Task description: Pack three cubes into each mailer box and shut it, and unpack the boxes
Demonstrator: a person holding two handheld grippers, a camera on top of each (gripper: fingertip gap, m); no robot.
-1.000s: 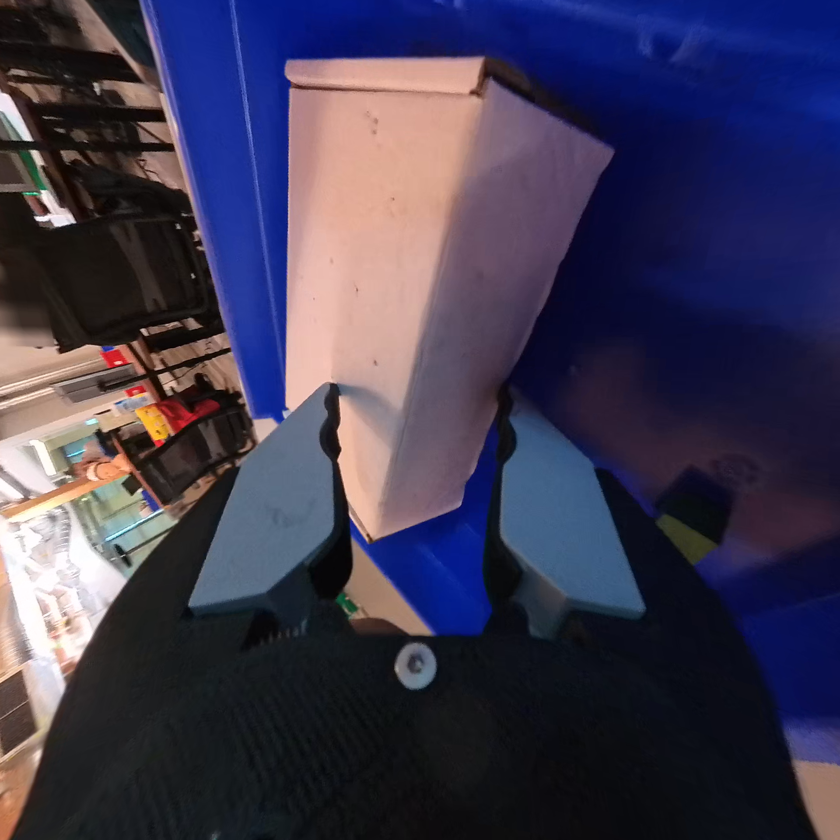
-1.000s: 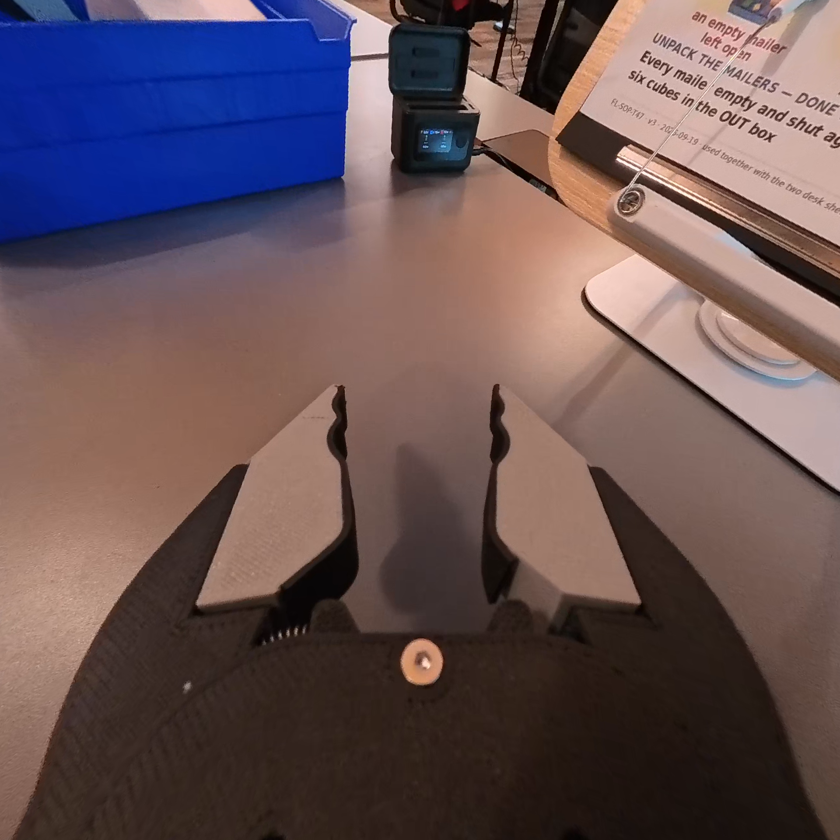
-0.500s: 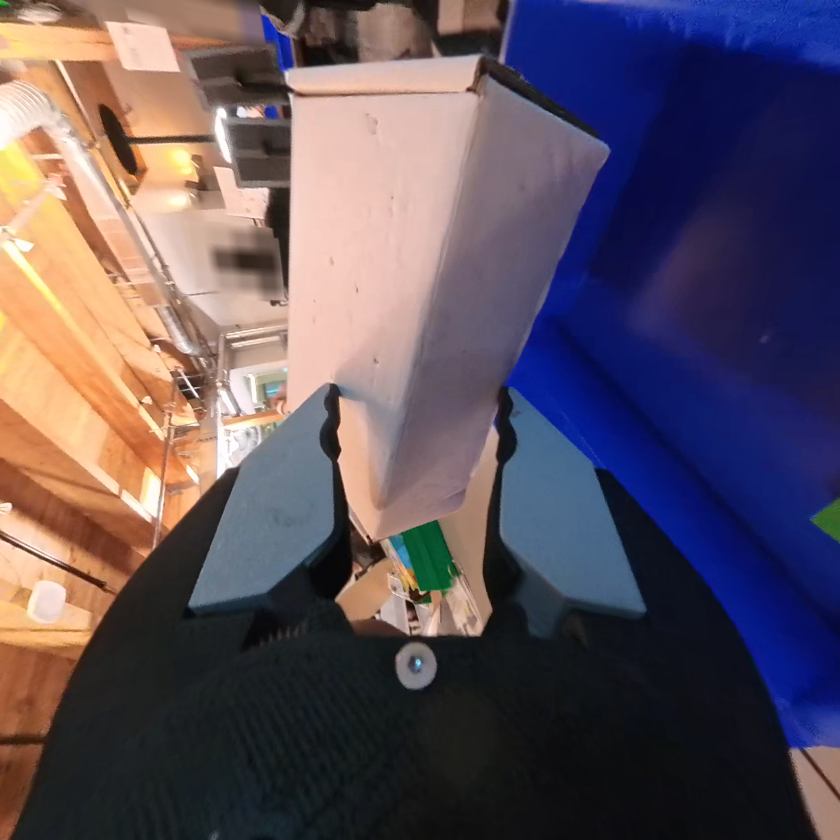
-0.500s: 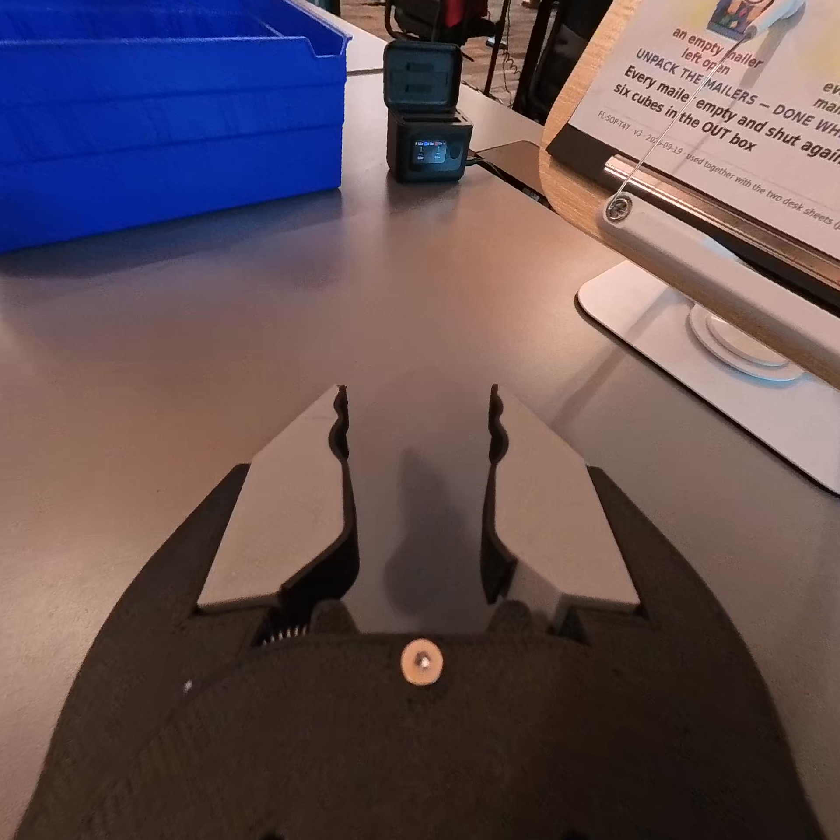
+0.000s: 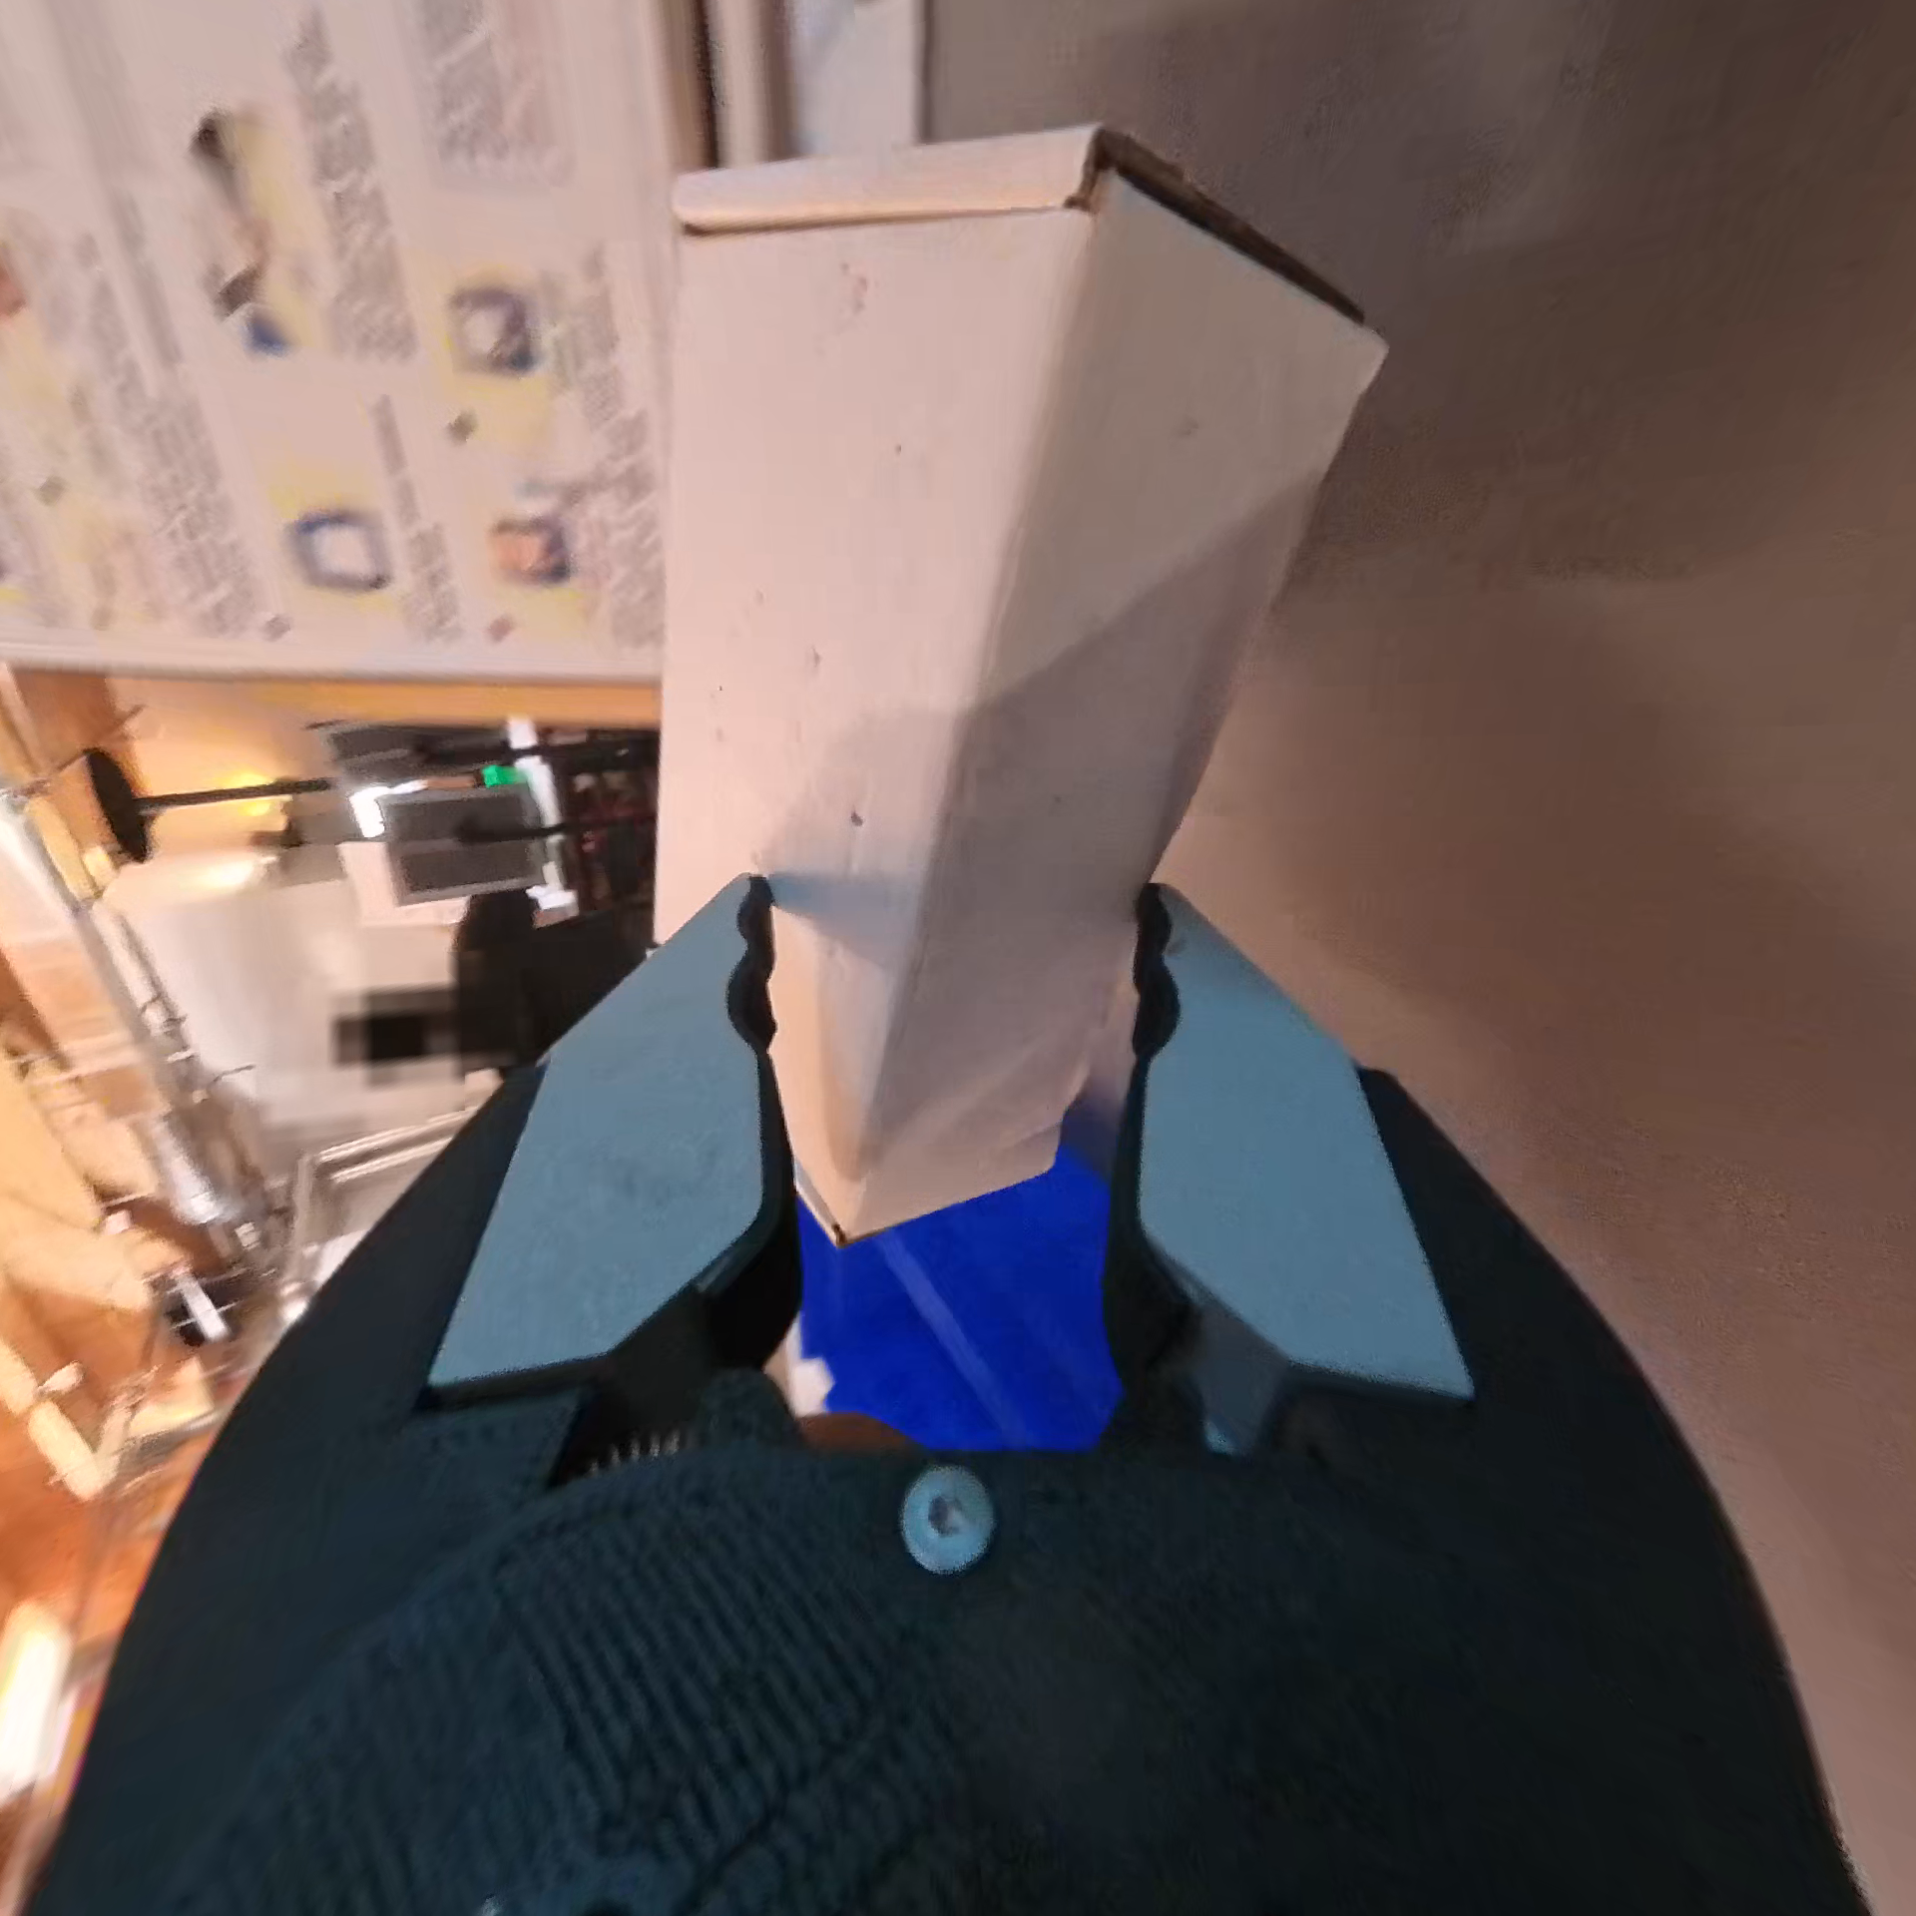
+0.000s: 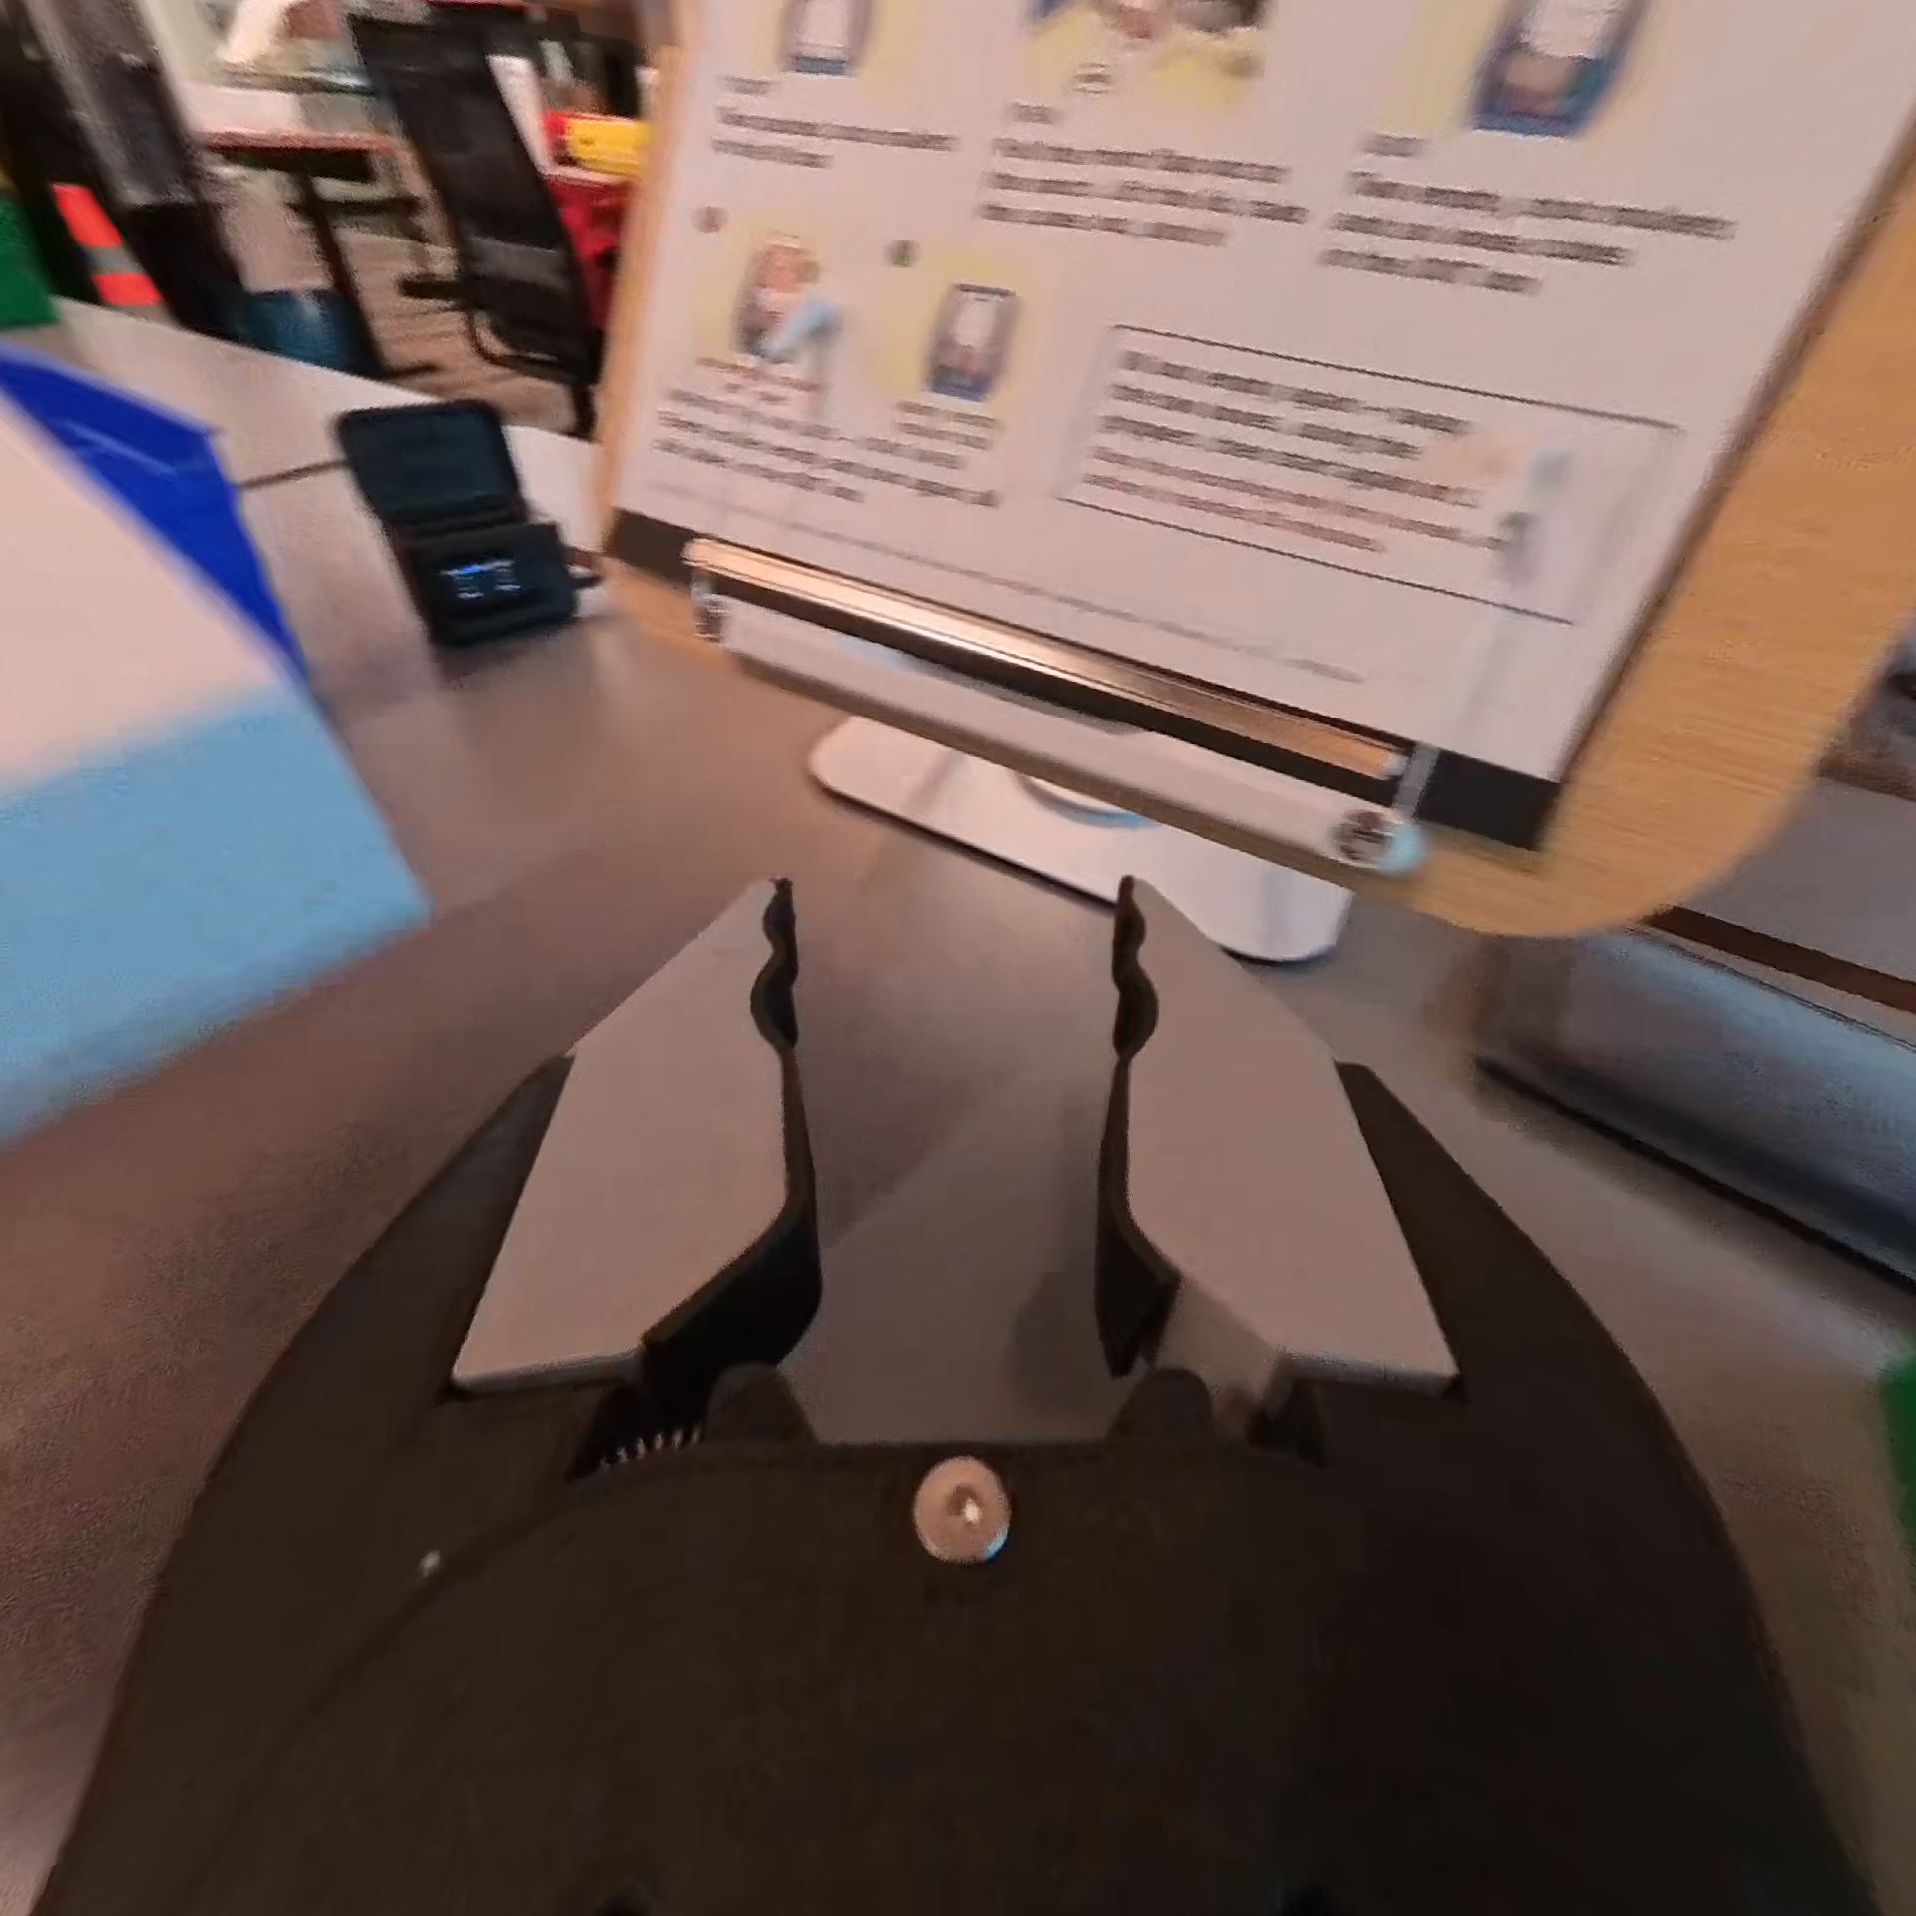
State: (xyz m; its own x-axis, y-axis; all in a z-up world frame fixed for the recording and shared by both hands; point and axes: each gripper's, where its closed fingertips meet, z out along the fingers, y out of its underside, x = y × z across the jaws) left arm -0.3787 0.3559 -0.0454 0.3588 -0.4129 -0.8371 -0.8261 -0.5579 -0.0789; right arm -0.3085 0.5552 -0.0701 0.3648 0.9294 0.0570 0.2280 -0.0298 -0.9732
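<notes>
Left wrist view: a closed white mailer box (image 5: 933,581) is being gripped near one end by the left gripper (image 5: 954,995), its jaws pressed against two opposite faces, and most of the box's length is being carried out beyond the fingertips, clear of any surface. A slip or a twist of the box is being risked, since it is being pinched so near its end and the long free part is acting as a lever; a crease is already being shown in the card just above the fingers. Behind the jaws a blue bin (image 5: 933,1337) is being glimpsed, and the grey table (image 5: 1659,726) is being seen to the right.

In the right wrist view, the right gripper (image 6: 954,995) is being held partly open and empty, low over the table. A collision is being risked with the instruction board (image 6: 1192,363) on its white stand (image 6: 1037,819) just ahead, since heavy blur is being shown.
</notes>
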